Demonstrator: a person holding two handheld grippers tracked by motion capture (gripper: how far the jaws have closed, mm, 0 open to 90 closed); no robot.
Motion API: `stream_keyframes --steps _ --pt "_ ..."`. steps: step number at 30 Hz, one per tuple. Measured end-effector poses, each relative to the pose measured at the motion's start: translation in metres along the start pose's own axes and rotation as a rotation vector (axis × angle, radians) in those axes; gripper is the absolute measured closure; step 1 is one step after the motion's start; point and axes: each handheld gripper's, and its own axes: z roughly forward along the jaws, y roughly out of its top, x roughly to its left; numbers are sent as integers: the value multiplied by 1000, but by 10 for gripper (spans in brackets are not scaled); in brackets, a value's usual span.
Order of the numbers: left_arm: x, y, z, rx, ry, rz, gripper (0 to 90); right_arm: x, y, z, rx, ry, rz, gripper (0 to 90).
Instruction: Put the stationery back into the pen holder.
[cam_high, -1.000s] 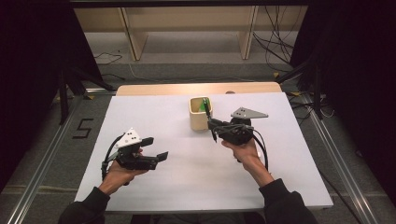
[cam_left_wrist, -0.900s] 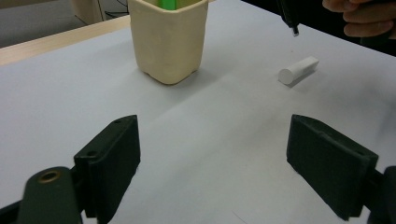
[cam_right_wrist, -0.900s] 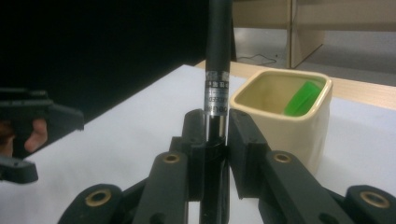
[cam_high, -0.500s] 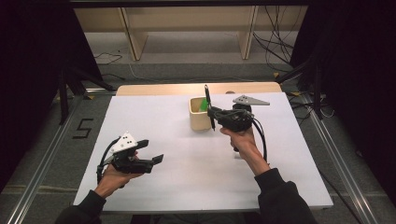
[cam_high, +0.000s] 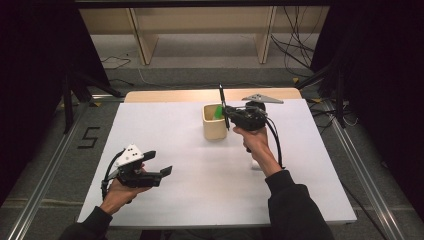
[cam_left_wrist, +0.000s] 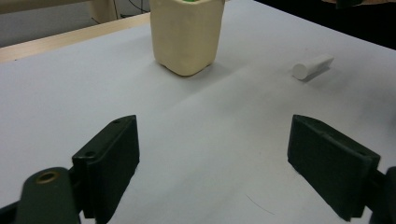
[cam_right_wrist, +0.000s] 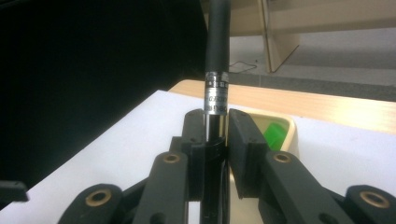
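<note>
My right gripper (cam_high: 228, 117) is shut on a black pen (cam_high: 221, 100), which stands nearly upright just right of a cream cup (cam_high: 214, 128). In the right gripper view the pen (cam_right_wrist: 217, 56) rises between the closed jaws, with the cup's rim (cam_right_wrist: 288, 122) and a green object (cam_right_wrist: 274, 132) inside it just beyond. My left gripper (cam_high: 159, 163) hovers open over the table's front left, with nothing between its jaws. Ahead of it in the left gripper view are the cup (cam_left_wrist: 186, 37) and a small white cylinder (cam_left_wrist: 313, 66) lying on the table.
The white table top (cam_high: 190, 190) ends in a wooden strip at its far edge (cam_high: 175, 95). The white cylinder (cam_high: 255, 164) lies beside the right forearm. Dark curtains stand at both sides, and a wooden shelf frame stands beyond the table.
My right gripper has moved forward and left to the cup, and the pen has turned from slanted to nearly upright. The left gripper has drifted slightly toward the front left.
</note>
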Motion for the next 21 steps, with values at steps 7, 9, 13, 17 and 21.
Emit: stream_keyframes --steps 7,9,13,17,21 --pt "1 -1 -2 -10 7 -3 162 0 6 10 -1 -11 4 779" --pt "1 -1 -2 -10 6 -5 162 0 8 12 -5 -14 8 779" --pt "0 -2 -2 -9 7 -3 161 0 10 19 0 -25 10 780" --pt "1 -3 -2 -11 12 -4 160 0 13 24 -3 -30 12 780" --pt "1 -3 -3 -15 10 -10 158 1 17 29 -4 -37 14 780"
